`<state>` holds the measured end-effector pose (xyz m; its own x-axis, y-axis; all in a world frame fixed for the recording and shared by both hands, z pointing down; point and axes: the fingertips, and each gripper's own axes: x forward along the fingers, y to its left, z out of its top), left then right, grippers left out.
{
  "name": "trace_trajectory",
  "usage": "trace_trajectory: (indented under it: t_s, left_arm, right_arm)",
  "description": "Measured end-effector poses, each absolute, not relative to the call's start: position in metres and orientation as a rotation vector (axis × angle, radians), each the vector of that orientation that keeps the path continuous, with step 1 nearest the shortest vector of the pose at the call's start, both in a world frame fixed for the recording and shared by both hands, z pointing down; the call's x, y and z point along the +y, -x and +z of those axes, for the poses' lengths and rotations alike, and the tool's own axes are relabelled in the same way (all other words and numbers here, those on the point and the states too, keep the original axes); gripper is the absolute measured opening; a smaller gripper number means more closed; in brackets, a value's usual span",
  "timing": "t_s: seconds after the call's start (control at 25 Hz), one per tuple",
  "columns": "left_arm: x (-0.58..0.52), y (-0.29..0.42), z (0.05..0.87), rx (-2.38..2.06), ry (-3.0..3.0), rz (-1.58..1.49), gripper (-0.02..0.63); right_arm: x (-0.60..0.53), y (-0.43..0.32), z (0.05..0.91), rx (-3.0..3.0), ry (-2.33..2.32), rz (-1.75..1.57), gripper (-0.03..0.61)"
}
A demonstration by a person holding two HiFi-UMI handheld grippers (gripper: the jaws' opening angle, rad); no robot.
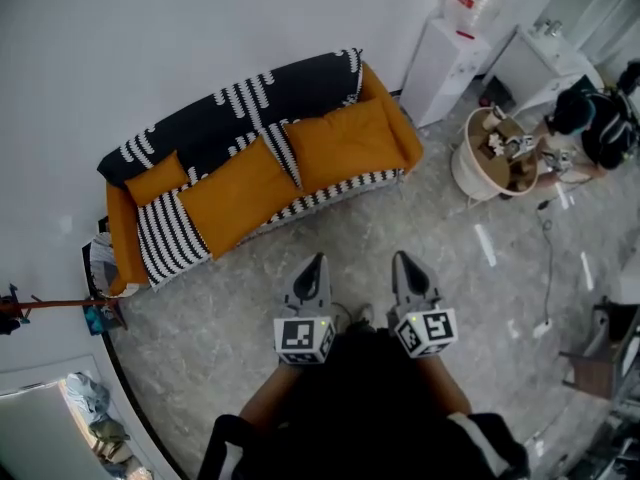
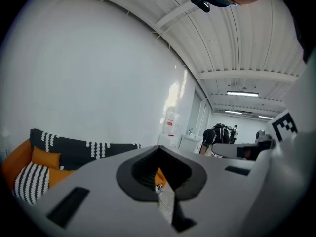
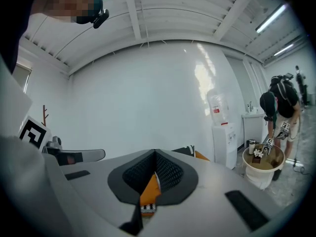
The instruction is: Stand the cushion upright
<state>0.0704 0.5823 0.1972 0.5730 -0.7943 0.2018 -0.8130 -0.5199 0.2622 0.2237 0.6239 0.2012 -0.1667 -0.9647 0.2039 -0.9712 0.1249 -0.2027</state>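
The left gripper (image 1: 316, 262) and the right gripper (image 1: 404, 259) are held side by side, just apart, with both pairs of jaws shut tight and nothing gripped between them. They are aimed slightly downward toward a sofa (image 1: 385, 103), from which they are kept well apart.

A grey marbled floor (image 1: 460, 268) is seen beneath them, bare between the grippers and the sofa. The sofa is set against a plain white wall (image 1: 150, 48) and is draped along its back with a black-and-white patterned throw (image 1: 250, 103). A large orange cushion (image 1: 240, 196) is laid slanting across the middle of the seat, with a second large orange cushion (image 1: 345, 138) beside it toward the right arm. A small orange cushion (image 1: 155, 178) and a striped cushion (image 1: 170, 233) are placed at the left end.

A white water dispenser (image 1: 440, 58) is stood against the wall to the right of the sofa. Further right, a round white tub (image 1: 470, 173) is bent over by a person (image 1: 600, 118). A cable (image 1: 547, 268) is trailed over the floor nearby. A coat stand (image 1: 50, 303) is seen at the far left. A white ribbed ceiling (image 3: 163, 14) with strip lights is shown in the gripper views.
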Motion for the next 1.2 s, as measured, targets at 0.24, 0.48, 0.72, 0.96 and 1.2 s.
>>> trace_trajectory:
  t_s: [0.24, 0.48, 0.72, 0.96, 1.2]
  left_arm:
    - [0.566, -0.053, 0.199, -1.272, -2.488, 0.060, -0.011]
    - [0.546, -0.047, 0.204, -1.235, -2.501, 0.056, -0.011]
    - [0.513, -0.064, 0.212, -1.240, -2.479, 0.068, -0.011]
    - [0.455, -0.101, 0.226, -1.278, -2.474, 0.095, -0.011]
    - [0.387, -0.149, 0.229, -1.343, -2.432, 0.118, -0.011]
  right_arm:
    - [0.613, -0.207, 0.207, -2.306, -2.045, 0.444, -0.009]
    - [0.596, -0.200, 0.212, -2.274, -2.076, 0.431, -0.009]
    - [0.560, -0.218, 0.222, -2.278, -2.069, 0.459, -0.009]
    - [0.493, -0.255, 0.227, -2.318, -2.002, 0.461, -0.009]
    - [0.414, -0.306, 0.223, -2.360, -1.933, 0.475, -0.009]
